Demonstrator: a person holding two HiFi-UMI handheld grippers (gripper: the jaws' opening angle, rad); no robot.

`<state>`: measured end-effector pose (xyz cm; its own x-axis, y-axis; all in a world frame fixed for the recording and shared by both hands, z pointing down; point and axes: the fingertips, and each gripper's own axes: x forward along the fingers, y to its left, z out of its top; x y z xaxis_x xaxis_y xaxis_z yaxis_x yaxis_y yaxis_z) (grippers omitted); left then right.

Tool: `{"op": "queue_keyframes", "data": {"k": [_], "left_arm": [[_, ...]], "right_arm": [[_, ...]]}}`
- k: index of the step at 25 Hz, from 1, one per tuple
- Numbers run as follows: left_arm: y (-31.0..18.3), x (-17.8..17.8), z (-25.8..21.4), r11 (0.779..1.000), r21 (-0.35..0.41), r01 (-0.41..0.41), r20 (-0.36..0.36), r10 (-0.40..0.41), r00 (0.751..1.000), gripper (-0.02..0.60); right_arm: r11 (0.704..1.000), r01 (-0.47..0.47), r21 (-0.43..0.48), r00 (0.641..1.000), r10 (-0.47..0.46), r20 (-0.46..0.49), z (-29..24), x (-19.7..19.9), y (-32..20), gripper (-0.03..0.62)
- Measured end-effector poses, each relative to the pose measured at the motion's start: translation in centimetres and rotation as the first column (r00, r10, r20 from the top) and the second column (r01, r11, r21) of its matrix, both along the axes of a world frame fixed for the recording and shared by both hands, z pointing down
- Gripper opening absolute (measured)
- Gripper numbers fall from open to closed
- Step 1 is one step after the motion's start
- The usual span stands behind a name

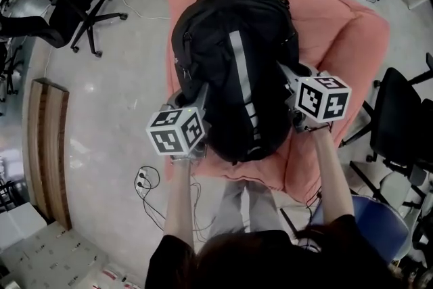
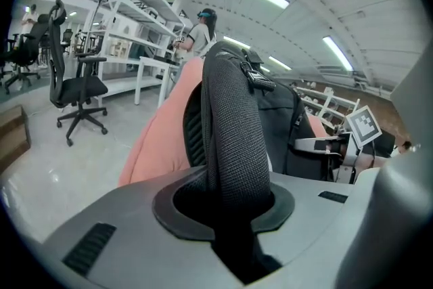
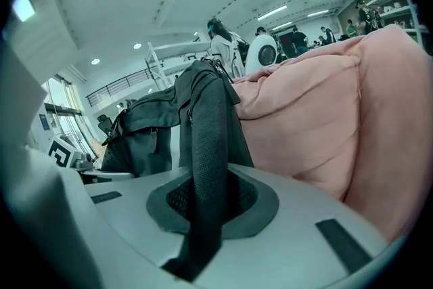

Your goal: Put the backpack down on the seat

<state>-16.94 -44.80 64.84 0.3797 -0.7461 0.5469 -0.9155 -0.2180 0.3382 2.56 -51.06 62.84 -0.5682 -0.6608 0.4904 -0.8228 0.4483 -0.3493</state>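
A black backpack (image 1: 233, 71) with a grey stripe stands upright over the pink beanbag seat (image 1: 338, 30); whether its base rests on the cushion I cannot tell. My left gripper (image 1: 201, 97) is at the pack's left side, shut on a padded black shoulder strap (image 2: 233, 139) that runs up between its jaws. At the pack's right side, my right gripper (image 1: 289, 76) is shut on the other, narrower strap (image 3: 208, 145). The right gripper view shows the pink cushion (image 3: 325, 125) close on the right. In the left gripper view the seat (image 2: 159, 139) lies just behind the pack.
A black office chair (image 1: 74, 3) stands at the upper left and another (image 1: 399, 118) at the right. A wooden bench (image 1: 47, 145) lies along the left. Cables with a plug strip (image 1: 145, 179) are on the floor by the seat's near-left corner. People stand far off.
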Motion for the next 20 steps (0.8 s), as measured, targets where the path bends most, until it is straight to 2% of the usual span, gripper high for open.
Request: {"op": "queue_keyframes", "data": {"k": [12, 20], "left_arm": [[-0.66, -0.55, 0.85, 1.0, 0.005, 0.028, 0.026, -0.028, 0.999, 0.126], [-0.51, -0.66, 0.62, 1.0, -0.01, 0.009, 0.025, -0.009, 1.0, 0.181]], "right_arm": [[1.0, -0.018, -0.01, 1.0, 0.018, -0.012, 0.9, -0.02, -0.87, 0.048], [0.999, -0.035, -0.027, 0.999, 0.034, -0.026, 0.82, 0.08, -1.02, 0.14]]}}
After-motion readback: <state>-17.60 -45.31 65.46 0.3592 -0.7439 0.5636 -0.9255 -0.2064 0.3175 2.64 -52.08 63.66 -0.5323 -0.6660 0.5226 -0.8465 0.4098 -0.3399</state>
